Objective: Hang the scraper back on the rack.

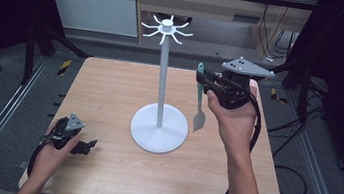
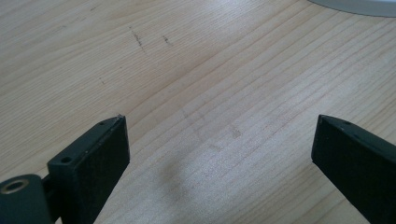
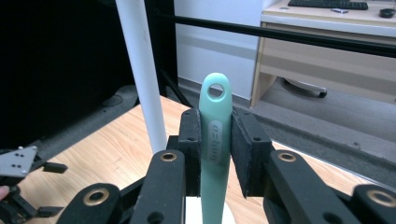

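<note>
**On the table, left to right: idle gripper, hook stand, held spatula**

At seven o'clock on the wooden table (image 1: 110, 94), your left gripper (image 1: 83, 147) rests low, close to the surface. Its jaws stand wide apart with bare wood grain between them, so it holds nothing. Judged from its place near the front edge, it is parked clear of the work and free to steady something if needed.

At the centre stands the white hook stand (image 1: 163, 76), upright on its round base (image 1: 159, 128). A ring of hooks (image 1: 167, 29) spreads from the top of the pole, all of them bare. The wide base likely keeps the tall pole from tipping when a utensil is hung on it.

At two o'clock from the base, your right gripper (image 1: 201, 80) is lifted above the table beside the pole. Its jaws are closed on the handle of the mint-green spatula (image 1: 199, 98), the pads pressing it from both sides just below the hanging hole (image 3: 215, 90). The spatula hangs upright, blade down, off the table and apart from the stand. Gripping below the hole leaves that hole free, which suits slipping it over a hook. The hole sits well below the hooks, so you would need to raise it.
</note>
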`<state>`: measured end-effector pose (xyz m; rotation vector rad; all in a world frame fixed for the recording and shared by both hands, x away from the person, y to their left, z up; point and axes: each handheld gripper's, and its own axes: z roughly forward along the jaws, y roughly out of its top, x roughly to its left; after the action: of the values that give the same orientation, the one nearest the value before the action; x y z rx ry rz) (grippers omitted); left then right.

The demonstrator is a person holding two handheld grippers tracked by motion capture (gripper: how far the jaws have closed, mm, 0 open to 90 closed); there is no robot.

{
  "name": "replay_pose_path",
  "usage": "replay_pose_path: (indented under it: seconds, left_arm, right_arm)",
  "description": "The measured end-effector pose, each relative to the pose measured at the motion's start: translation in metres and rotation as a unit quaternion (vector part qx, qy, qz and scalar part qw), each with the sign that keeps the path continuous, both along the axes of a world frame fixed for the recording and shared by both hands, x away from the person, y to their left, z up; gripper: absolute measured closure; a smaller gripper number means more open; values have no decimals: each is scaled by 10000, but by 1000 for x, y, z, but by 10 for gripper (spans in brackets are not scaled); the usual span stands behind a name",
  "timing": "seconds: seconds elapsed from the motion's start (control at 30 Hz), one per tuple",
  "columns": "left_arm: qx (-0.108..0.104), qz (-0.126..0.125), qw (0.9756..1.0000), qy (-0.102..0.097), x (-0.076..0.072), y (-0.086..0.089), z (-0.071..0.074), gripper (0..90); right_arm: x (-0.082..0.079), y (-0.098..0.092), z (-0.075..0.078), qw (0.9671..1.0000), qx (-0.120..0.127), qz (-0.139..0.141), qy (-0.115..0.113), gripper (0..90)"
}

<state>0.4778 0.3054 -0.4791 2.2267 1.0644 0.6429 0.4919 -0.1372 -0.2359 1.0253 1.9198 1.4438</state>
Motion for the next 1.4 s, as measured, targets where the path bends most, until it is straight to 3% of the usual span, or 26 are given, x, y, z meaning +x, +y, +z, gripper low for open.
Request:
replay_pose_path:
  seconds: [1.4]
  left_arm:
    - [-34, 23, 10000, -20, -1, 0, 0, 40]
  right_arm:
    - [-12, 24, 42, 9981, 193, 308, -489, 748]
